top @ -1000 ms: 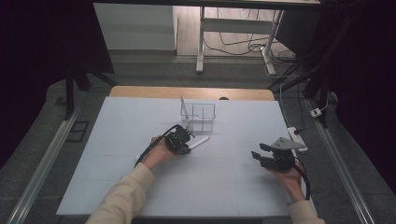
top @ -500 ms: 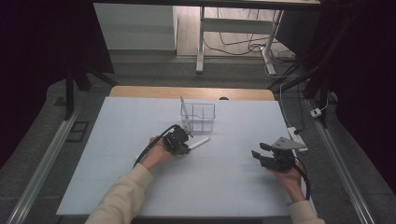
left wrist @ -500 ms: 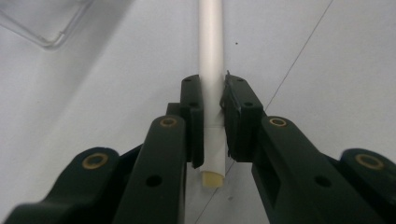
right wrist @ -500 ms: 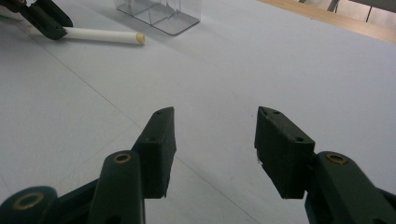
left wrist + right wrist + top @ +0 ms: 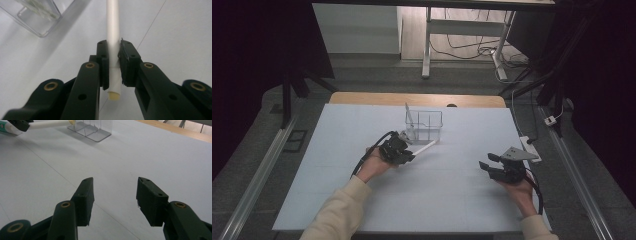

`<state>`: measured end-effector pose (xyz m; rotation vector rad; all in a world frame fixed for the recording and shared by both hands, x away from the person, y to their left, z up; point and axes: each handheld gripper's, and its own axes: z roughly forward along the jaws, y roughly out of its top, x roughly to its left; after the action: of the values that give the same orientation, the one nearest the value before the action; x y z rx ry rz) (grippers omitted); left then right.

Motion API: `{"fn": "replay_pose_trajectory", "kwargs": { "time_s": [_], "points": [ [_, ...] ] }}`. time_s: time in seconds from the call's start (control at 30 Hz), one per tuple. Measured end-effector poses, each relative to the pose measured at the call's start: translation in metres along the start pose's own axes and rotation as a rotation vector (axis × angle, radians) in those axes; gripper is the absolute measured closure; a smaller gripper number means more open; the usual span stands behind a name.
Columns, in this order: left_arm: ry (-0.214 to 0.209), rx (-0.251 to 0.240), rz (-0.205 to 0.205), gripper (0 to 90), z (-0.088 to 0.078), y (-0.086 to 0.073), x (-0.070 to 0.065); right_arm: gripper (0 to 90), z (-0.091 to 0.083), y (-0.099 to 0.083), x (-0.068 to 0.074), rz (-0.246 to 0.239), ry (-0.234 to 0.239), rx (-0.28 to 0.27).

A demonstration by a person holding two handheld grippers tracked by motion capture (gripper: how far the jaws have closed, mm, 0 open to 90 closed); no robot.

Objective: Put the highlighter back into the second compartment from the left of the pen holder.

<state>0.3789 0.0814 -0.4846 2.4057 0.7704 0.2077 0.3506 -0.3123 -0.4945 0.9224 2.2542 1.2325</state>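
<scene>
- Hardly anything has shifted since the earlier frames: the left gripper (image 5: 401,151) sits in the same spot beside the clear organizer (image 5: 424,125), and the right gripper (image 5: 499,169) rests where it did.
- At the left, the left gripper's jaws are closed tight on a white tube (image 5: 113,37), pinched near its rear end; a cream-coloured end shows just below the jaws, and the tube's free end points at the organizer's base.
- In the middle, the organizer stands upright on the white table (image 5: 452,200), with a thin upright item (image 5: 409,116) already leaning in its left side; the tube is near it but not yet inside.
- I judge the pick-up done, with lifting, tilting and dropping the tube into a compartment left to do.
- At the right, the right gripper's jaws are spread wide and hold nothing, hovering low over bare tabletop well apart from the organizer.
- Open room is generous on all sides; the wooden edge (image 5: 417,99) lies behind the organizer, and the organizer's thin walls are the only thing to catch on.
</scene>
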Motion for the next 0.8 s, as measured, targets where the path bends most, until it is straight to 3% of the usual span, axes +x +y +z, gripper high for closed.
{"fn": "replay_pose_trajectory", "kwargs": {
  "time_s": [0.33,0.8],
  "points": [
    [0.007,-0.098,0.022,79.1,-0.008,0.003,-0.012,47.2,0.0,0.004,0.004,0.015,0.022,-0.03],
    [-0.012,-0.162,0.07,79.1,-0.01,0.008,-0.026,46.8,0.004,0.013,0.016,0.036,0.067,-0.093]
  ]
}}
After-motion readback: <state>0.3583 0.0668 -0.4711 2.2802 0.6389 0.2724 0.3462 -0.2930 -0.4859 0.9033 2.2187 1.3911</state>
